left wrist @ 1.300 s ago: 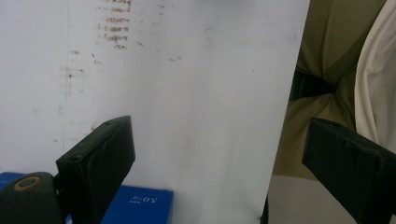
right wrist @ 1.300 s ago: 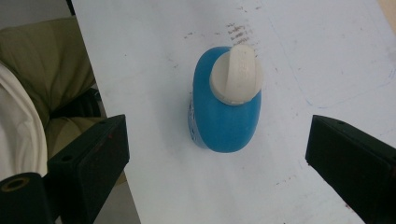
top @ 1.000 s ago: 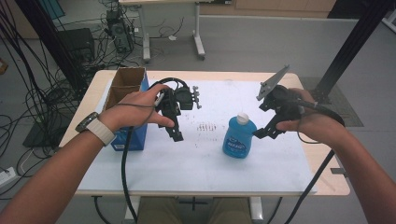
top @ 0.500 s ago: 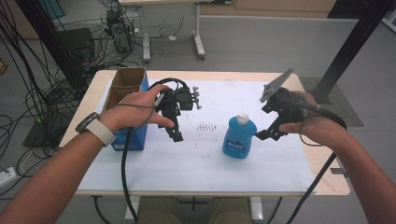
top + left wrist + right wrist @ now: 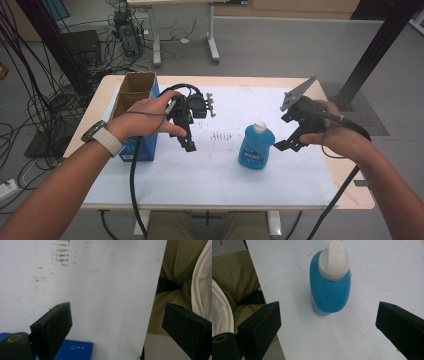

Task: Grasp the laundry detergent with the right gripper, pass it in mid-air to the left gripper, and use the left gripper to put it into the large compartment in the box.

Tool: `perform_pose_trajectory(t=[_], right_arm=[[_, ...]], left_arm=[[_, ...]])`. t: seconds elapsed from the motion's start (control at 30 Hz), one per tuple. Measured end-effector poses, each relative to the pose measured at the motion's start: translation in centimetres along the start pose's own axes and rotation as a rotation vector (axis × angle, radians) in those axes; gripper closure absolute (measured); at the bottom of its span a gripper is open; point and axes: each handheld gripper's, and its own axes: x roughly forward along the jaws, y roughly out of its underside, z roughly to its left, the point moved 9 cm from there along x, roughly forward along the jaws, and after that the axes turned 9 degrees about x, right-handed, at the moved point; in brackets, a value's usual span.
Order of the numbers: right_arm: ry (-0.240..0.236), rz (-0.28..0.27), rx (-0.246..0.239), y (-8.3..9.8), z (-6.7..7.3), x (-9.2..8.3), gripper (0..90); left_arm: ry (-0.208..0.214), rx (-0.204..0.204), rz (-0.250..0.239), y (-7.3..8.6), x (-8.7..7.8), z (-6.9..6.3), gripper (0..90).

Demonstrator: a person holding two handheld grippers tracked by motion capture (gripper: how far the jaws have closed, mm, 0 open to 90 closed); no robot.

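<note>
There is one blue bottle (image 5: 256,149) with one white cap (image 5: 334,259); it stands upright ahead of the jaws of the right gripper (image 5: 289,144), between their two lines and apart from both. There are two grippers: the right one and the left gripper (image 5: 189,142), each with two black jaws standing wide apart and with nothing between them. There is one cardboard box (image 5: 134,90), open on top, behind the left jaws. One white sheet (image 5: 210,175) covers the one table (image 5: 350,197). One wristwatch (image 5: 100,137) is on the left arm.
</note>
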Motion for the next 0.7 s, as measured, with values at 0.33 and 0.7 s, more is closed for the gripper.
perform_pose_trajectory(t=[0.33,0.7], right_arm=[[-0.010,-0.017,0.018,1.0,-0.1,1.3,6.1],[-0.015,-0.064,0.032,1.7,-0.4,2.6,6.0]], left_arm=[[-0.001,0.002,0.000,-0.1,0.1,0.0,9.7],[-0.001,0.000,0.001,-0.1,0.2,0.0,9.7]])
